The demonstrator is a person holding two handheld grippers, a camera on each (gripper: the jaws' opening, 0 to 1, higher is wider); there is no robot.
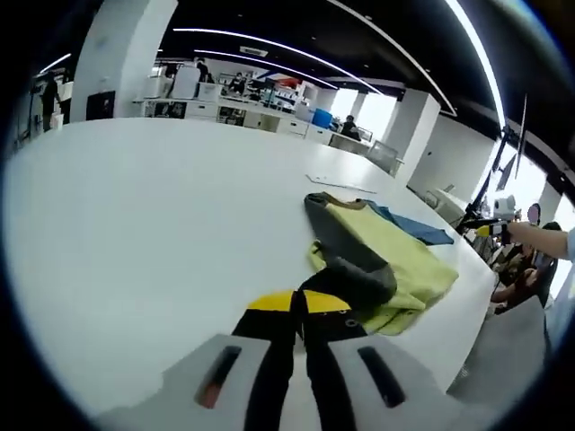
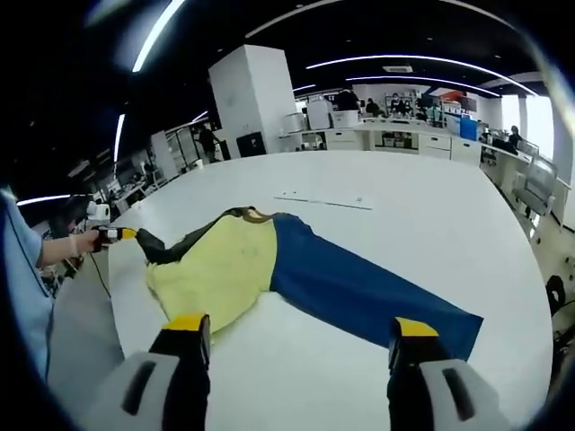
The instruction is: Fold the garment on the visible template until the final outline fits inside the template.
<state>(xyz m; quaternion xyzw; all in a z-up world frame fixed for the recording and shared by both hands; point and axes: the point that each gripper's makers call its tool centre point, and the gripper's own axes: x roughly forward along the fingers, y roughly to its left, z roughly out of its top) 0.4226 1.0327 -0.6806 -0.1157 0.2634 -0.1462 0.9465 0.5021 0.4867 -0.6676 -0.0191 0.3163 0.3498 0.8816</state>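
The garment (image 1: 395,251) lies on the white table (image 1: 135,224), a yellow-green panel with a dark grey part (image 1: 346,242) and a blue part (image 1: 415,226). My left gripper (image 1: 299,303) is shut on the dark grey fabric, which is lifted toward it. In the right gripper view the garment (image 2: 225,265) spreads flat, its blue leg-like part (image 2: 359,289) reaching right. My right gripper (image 2: 301,328) hovers just before it, jaws wide open with nothing between them. The left gripper (image 2: 115,235) pinches the grey corner (image 2: 153,244) at the left. A thin pale template line (image 2: 323,199) lies beyond the garment.
The table edge (image 2: 121,314) runs close by the garment on the person's side. A person's hand holds the right gripper (image 1: 492,230) past that edge. Office desks (image 2: 395,139), a white pillar (image 2: 256,99) and people stand far behind.
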